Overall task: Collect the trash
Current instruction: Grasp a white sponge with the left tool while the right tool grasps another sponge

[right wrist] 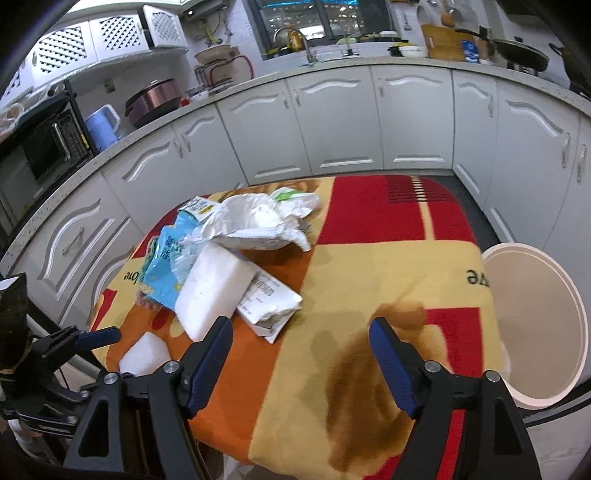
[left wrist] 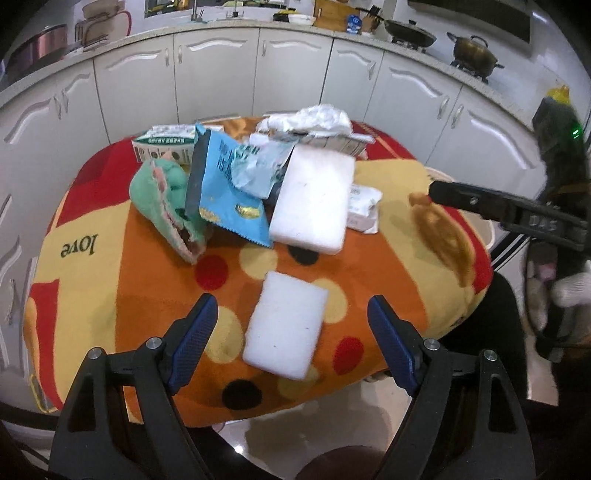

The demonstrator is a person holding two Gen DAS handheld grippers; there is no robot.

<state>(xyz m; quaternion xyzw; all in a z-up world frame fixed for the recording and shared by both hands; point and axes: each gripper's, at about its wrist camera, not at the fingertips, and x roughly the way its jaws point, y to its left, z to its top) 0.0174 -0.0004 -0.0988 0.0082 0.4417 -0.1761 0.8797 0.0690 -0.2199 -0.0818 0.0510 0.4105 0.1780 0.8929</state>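
A pile of trash lies on the patterned tablecloth [left wrist: 388, 266]: a blue snack bag [left wrist: 229, 192], a large white foam block [left wrist: 314, 203], a crumpled white plastic bag [left wrist: 317, 118], a green-and-white carton [left wrist: 162, 144], a tissue pack [left wrist: 364, 208] and a green cloth [left wrist: 162, 199]. A small white foam block [left wrist: 284, 325] lies nearest, showing between the fingers of my left gripper [left wrist: 291, 310], which is open with its pads clear of the block. My right gripper [right wrist: 301, 328] is open and holds nothing, over the cloth beside the tissue pack [right wrist: 269, 302]. A white bin [right wrist: 535, 332] stands at the table's right.
White kitchen cabinets [right wrist: 332, 140] curve around behind the table. The counter carries a pot [left wrist: 474, 51], a wok [left wrist: 410, 33], a rice cooker [right wrist: 153, 99] and a blue kettle [right wrist: 103, 125]. A gloved hand [left wrist: 572, 288] holds the right gripper's handle.
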